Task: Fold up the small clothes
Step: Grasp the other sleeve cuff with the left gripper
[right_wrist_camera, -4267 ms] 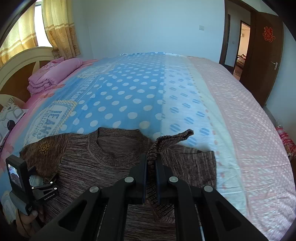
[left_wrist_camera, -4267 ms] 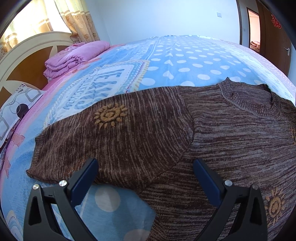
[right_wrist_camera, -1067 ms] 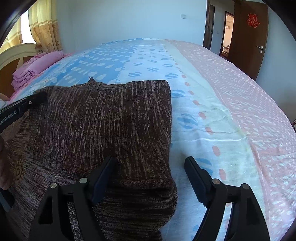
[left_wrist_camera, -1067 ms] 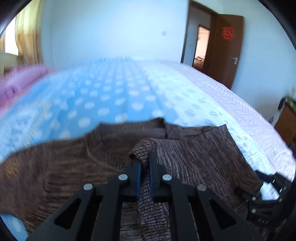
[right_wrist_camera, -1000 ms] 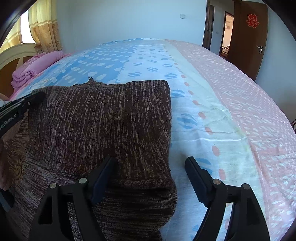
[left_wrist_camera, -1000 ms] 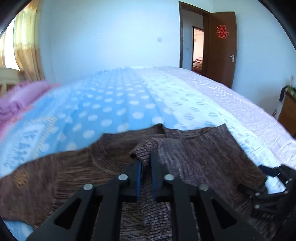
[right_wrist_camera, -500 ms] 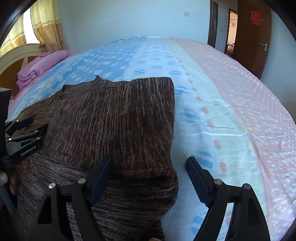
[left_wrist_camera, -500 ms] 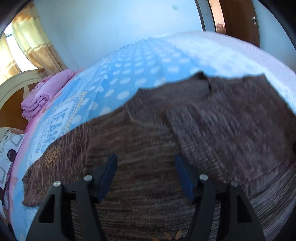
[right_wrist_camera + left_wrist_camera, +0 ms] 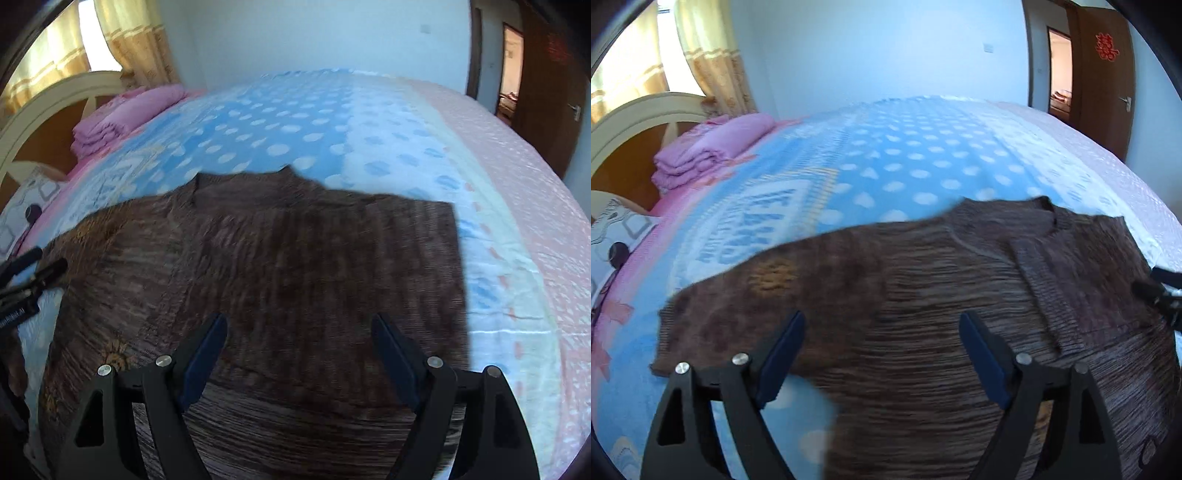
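My left claw (image 9: 881,354): just sprung apart, nothing gripped. My right claw (image 9: 299,354): spread, empty. Beneath and ahead of both: brown marled knit sweater (image 9: 923,295) on the blue dotted bedspread (image 9: 905,162). Right sleeve folded in; left sleeve (image 9: 738,295), beyond my left claw, still spread; body folds remain.

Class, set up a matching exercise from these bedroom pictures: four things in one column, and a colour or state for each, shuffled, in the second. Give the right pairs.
Things:
1. sweater
2. folded blanket
3. door
4. left gripper

Colour or state:
A. pink, stacked by the headboard
B. jaws open, nothing held
C. brown knit, spread on the bed
D. dark wood with a red ornament

Pairs: 1-C, 2-A, 3-D, 4-B
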{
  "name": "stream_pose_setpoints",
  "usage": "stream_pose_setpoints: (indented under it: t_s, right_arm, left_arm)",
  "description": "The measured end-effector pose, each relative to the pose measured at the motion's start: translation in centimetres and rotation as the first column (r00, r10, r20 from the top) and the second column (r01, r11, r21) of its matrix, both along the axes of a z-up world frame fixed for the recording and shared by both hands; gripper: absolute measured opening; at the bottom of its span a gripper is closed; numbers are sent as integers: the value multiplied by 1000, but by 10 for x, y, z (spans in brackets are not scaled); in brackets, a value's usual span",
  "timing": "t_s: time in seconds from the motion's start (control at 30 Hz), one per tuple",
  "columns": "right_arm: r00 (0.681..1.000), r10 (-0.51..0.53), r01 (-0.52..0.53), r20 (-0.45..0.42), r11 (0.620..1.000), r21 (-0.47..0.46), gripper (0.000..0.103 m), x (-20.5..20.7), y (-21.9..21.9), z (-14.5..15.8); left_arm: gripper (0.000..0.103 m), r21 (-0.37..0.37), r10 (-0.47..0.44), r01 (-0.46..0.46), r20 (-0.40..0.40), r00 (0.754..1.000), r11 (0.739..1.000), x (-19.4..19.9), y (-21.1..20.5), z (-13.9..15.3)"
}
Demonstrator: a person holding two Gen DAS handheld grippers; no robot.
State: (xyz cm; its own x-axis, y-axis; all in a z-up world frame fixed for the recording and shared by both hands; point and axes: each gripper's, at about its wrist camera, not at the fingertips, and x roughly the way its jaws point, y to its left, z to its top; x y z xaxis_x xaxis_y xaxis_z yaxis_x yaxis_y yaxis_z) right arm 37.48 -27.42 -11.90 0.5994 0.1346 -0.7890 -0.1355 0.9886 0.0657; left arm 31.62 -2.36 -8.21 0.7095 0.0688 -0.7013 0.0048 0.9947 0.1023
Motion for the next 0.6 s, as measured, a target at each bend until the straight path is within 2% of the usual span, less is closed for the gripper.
stream_pose_setpoints:
  t_s: [0.07, 0.1, 0.13, 0.2, 0.33, 0.37, 0.43, 0.5, 0.6]
  right_arm:
    - [999, 36, -38, -25, 997, -62, 81, 1, 30, -19]
    - [999, 42, -40, 14, 992, -118, 81, -5, 42, -19]
    - [998, 64, -60, 25, 989, -137, 80, -9, 53, -17]
    - [997, 79, -77, 17, 991, -106, 80, -12, 58, -10]
    - [987, 82, -60, 137, 985, -160, 80, -19, 68, 5]
    - [988, 103, -85, 117, 985, -152, 80, -16, 71, 1]
    - [988, 153, -155, -28, 983, -99, 80, -8, 79, -22]
    - [982, 182, -170, 50, 969, -180, 81, -17, 88, -23]
    - [986, 158, -147, 59, 976, -162, 81, -20, 87, -24]
  left_arm:
    - [88, 8, 40, -40, -1, 999, 999, 0, 25, 0]
    - [88, 12, 69, -69, -1, 998, 998, -2, 43, -1]
    - [88, 18, 89, -89, -2, 996, 996, -4, 55, -2]
    - [88, 35, 148, -147, -5, 989, 988, -7, 87, -8]
    - [88, 72, 259, -256, -25, 966, 964, -12, 139, -24]
    - [88, 70, 285, -282, -29, 958, 957, -14, 151, -26]
    - [88, 52, 331, -329, -31, 943, 943, -19, 174, -31]
    - [88, 30, 370, -369, -45, 928, 929, -23, 193, -35]
    - [88, -47, 411, -415, -74, 909, 909, -28, 218, -42]
